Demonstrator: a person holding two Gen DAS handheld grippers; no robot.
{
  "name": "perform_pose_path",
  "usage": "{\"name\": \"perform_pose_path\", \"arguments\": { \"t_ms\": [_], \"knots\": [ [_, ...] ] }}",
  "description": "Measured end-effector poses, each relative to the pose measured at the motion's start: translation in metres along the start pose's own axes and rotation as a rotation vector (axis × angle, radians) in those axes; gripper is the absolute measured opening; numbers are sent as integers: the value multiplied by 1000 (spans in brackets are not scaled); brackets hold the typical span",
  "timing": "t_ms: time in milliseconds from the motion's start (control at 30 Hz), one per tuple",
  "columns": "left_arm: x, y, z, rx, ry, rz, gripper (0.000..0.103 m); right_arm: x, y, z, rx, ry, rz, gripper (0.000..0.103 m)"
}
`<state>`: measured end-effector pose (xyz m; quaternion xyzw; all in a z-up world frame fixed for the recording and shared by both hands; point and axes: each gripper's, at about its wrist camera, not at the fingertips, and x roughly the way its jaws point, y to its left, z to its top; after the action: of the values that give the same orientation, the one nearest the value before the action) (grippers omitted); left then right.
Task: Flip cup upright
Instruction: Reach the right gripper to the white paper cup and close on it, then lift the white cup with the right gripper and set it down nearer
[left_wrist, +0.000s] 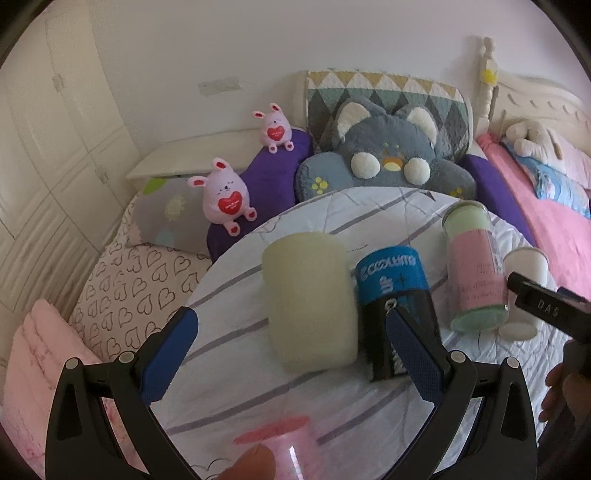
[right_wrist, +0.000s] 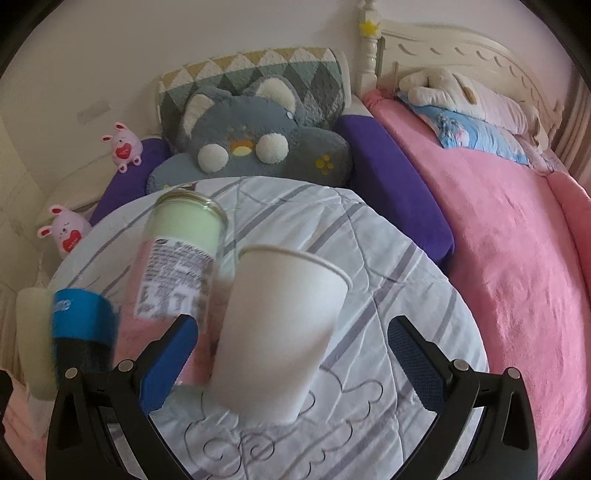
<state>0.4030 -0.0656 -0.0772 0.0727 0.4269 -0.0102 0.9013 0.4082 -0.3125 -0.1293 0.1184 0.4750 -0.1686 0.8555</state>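
The paper cup already stands mouth-up on the table, between the wide-open right tool, apparently finished; the left tool gapes empty.

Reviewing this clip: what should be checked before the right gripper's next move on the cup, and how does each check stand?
1. Right gripper open: ok.
2. Cup between its fingers: ok, not yet touched.
3. Cup upright: not ok, it seems to lie on its side, rim pointing away.
4. Jar clear of the cup: not ok, it lies right beside it.
5. Left gripper out of the way: ok, open near the foam roll.
6. Cup empty: cannot tell.
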Motion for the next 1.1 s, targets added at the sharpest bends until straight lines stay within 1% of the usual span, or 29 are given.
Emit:
{"name": "perform_pose_path", "arguments": {
  "t_ms": [133, 233, 267, 300, 333, 367, 400, 467, 533, 667, 800, 900, 933, 1033, 1100],
  "knots": [
    [9, -7, 5, 5, 9, -6, 103, 14, -7, 3, 19, 31, 2, 102],
    [12, -13, 7, 13, 13, -5, 103, 26, -7, 3, 10, 65, 20, 94],
    [13, -15, 8, 17, 16, -5, 103, 29, -7, 3, 10, 74, 41, 91],
    [13, -16, 7, 21, 17, -6, 103, 30, -8, 3, 11, 77, 60, 82],
    [12, -18, 8, 23, 17, -4, 103, 30, -9, 3, 11, 81, 72, 67],
    [11, -18, 7, 26, 16, -3, 103, 30, -9, 3, 2, 80, 56, 69],
    [9, -19, 6, 28, 14, -5, 103, 29, -9, 3, -7, 76, 58, 68],
    [3, -18, 6, 29, 5, -3, 103, 29, -10, 0, -12, 84, 84, 68],
    [-4, -17, 4, 26, -3, 0, 103, 21, -14, -2, -11, 68, 102, 68],
    [-25, -12, 0, 17, -28, -1, 103, -8, -17, -8, -36, 31, 126, 68],
    [-55, -4, -11, 5, -65, 2, 103, -49, -15, -25, -81, 2, 170, 68],
    [-75, 4, -25, -14, -89, 8, 103, -75, -7, -56, -133, 7, 224, 68],
    [-82, 7, -31, -21, -95, 11, 103, -83, -1, -72, -154, 13, 241, 68],
    [-97, 15, -51, -30, -98, 10, 103, -94, 12, -112, -197, 48, 296, 68],
    [-105, 20, -66, -33, -99, 14, 103, -98, 23, -139, -236, 68, 308, 68]
  ]
}}
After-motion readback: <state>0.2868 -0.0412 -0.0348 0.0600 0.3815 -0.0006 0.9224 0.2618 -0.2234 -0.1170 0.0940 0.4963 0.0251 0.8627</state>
